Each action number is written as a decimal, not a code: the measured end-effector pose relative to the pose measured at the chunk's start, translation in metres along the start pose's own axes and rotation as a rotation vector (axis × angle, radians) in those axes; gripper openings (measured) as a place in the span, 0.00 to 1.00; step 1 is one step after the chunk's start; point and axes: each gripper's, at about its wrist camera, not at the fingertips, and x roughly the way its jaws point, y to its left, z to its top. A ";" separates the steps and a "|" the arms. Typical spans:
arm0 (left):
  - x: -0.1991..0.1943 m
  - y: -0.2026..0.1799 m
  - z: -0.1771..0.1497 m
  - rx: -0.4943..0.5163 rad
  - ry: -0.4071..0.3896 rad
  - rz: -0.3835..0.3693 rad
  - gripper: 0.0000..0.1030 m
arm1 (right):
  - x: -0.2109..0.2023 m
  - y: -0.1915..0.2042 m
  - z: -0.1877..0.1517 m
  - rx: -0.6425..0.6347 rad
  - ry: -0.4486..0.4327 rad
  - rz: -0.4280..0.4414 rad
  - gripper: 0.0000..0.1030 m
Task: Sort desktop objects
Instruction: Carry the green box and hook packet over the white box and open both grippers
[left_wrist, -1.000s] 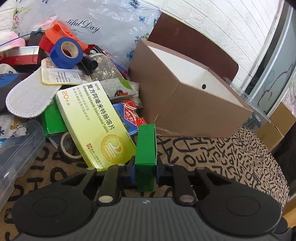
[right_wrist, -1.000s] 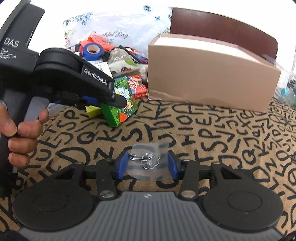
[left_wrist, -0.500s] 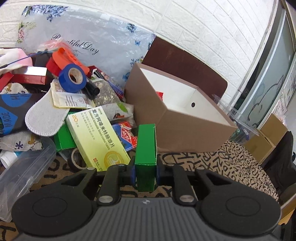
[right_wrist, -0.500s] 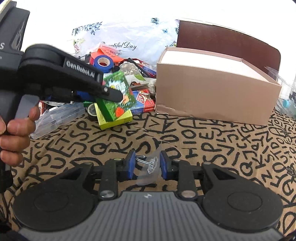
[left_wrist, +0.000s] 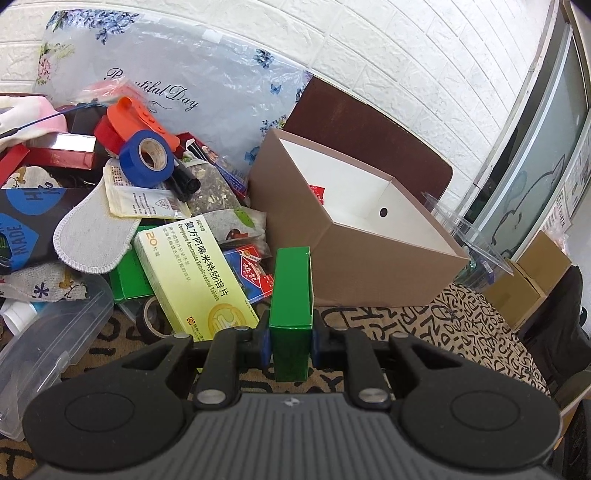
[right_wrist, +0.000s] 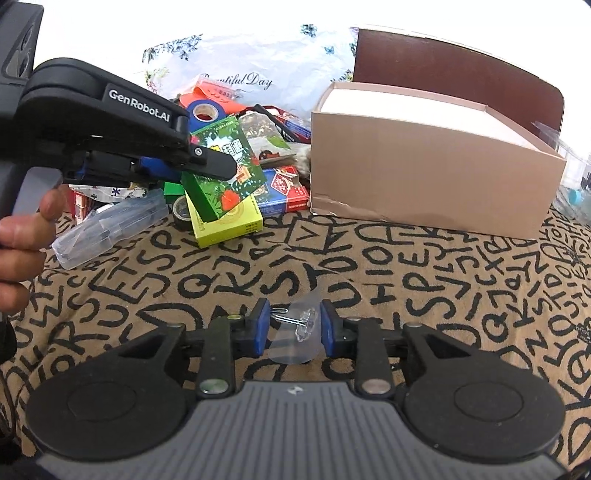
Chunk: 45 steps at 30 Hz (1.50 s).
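I hold a slim green cardboard carton (left_wrist: 291, 295) upright in my left tool (left_wrist: 290, 338), its blue pads pressed flat on the carton's two broad faces, lifted clear of the counter (right_wrist: 369, 266) and its letter-print cloth. Just beyond it stands the open brown cardboard box with a white lining (left_wrist: 354, 229), the likely home for this carton, with something red and white already against its inner wall.

My right tool (right_wrist: 291, 326) sits low over the cloth, jaws part-way in, with a small clear plastic sachet holding a metal pin and a flower-shaped charm (right_wrist: 295, 328) between them; the sachet looks bowed, so I judge it lightly pinched.

To do this step well, I would carry the carton over the near rim of the brown box before lowering it, keeping it upright so its lower end does not catch the wall. The pile on the left, a yellow medicine box (left_wrist: 195, 277), a roll of blue tape (left_wrist: 147, 158) and a clear plastic case (left_wrist: 48, 332), lies close, so I would swing away from it. I would let go only once the carton is well inside. The sachet is slippery and thin; I would keep that hand level.
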 end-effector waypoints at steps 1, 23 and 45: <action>0.000 -0.001 0.001 0.002 -0.002 -0.002 0.18 | 0.000 0.000 0.000 0.001 0.001 0.005 0.26; 0.000 -0.013 0.017 0.029 -0.025 -0.035 0.18 | 0.003 -0.011 0.004 0.023 0.036 0.038 0.09; 0.029 -0.076 0.102 0.174 -0.130 -0.149 0.18 | -0.035 -0.067 0.124 -0.026 -0.297 -0.070 0.01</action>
